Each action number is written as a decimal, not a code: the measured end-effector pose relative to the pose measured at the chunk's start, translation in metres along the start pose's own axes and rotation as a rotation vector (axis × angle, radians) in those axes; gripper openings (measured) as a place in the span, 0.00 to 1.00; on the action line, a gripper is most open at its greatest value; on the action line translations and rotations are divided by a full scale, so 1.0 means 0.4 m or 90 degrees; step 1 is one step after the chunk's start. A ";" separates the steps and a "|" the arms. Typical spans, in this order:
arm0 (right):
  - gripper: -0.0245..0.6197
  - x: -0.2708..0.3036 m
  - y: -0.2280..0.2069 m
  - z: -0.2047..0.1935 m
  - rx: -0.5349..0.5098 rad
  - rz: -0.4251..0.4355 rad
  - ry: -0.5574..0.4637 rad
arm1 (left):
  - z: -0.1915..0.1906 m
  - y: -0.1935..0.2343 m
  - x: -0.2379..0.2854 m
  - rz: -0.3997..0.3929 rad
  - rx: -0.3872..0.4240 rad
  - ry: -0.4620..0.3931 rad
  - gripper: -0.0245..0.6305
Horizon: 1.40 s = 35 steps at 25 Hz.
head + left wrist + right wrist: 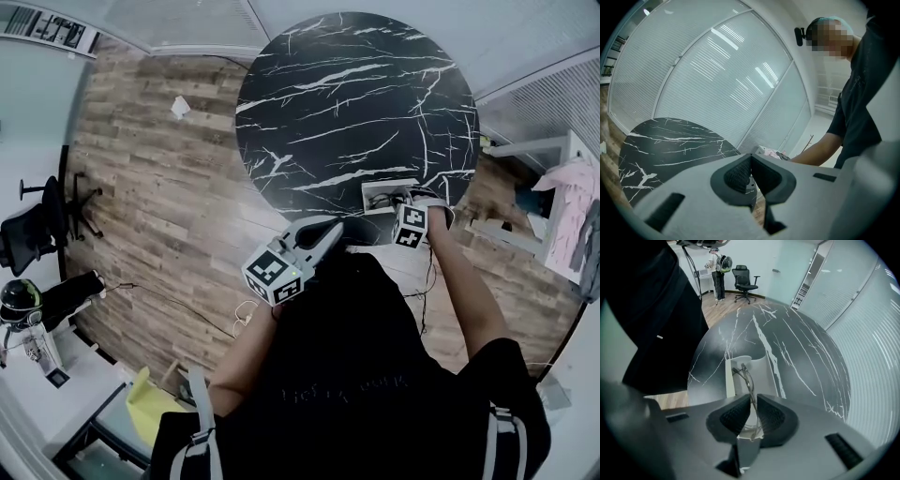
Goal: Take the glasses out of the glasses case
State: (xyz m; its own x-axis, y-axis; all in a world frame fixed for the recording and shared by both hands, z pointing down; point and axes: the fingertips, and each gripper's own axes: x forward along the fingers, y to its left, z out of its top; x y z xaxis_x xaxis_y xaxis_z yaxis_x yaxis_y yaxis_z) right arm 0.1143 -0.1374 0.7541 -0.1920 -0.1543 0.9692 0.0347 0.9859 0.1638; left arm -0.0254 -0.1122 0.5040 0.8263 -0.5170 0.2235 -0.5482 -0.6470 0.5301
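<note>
The round black marble table [356,103] stands on a wood-plank floor [159,216]. An open white glasses case [768,373] lies at the table's near edge. The right gripper [753,408] is just above the case, clenched on the thin wire frame of the glasses [748,380]. The glasses run over the case's interior, and I cannot tell whether they touch it. The left gripper [751,168] hangs beside the table edge, its 2 jaws pressed together on nothing.

We note: case [766,373] at table's [356,94] near right edge, glasses [749,380] in case, right gripper [753,414] over it, left gripper [750,174] left of case.
</note>
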 end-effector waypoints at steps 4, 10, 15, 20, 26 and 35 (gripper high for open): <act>0.09 0.014 0.008 0.004 -0.021 0.014 0.011 | -0.003 -0.003 -0.004 0.001 -0.001 0.004 0.06; 0.09 0.039 0.005 0.007 -0.063 0.011 0.028 | -0.009 -0.004 -0.010 0.003 -0.002 0.008 0.06; 0.09 0.050 0.014 0.002 -0.073 0.018 0.036 | -0.012 -0.007 -0.015 0.003 -0.004 0.011 0.06; 0.09 0.048 0.017 0.003 -0.059 0.020 0.028 | -0.010 -0.005 -0.016 0.004 -0.002 0.010 0.06; 0.09 0.022 -0.006 0.008 -0.017 -0.007 0.005 | -0.015 -0.017 -0.020 -0.002 0.003 0.015 0.06; 0.09 -0.031 -0.033 0.014 0.043 -0.042 -0.021 | -0.002 -0.021 -0.031 -0.006 -0.017 -0.007 0.06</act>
State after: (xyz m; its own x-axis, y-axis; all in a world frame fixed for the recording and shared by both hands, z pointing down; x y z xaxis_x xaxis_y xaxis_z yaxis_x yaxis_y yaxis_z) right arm 0.1108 -0.1480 0.7388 -0.2235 -0.2180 0.9500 -0.0444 0.9759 0.2135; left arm -0.0310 -0.1000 0.4975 0.8301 -0.5166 0.2098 -0.5365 -0.6373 0.5532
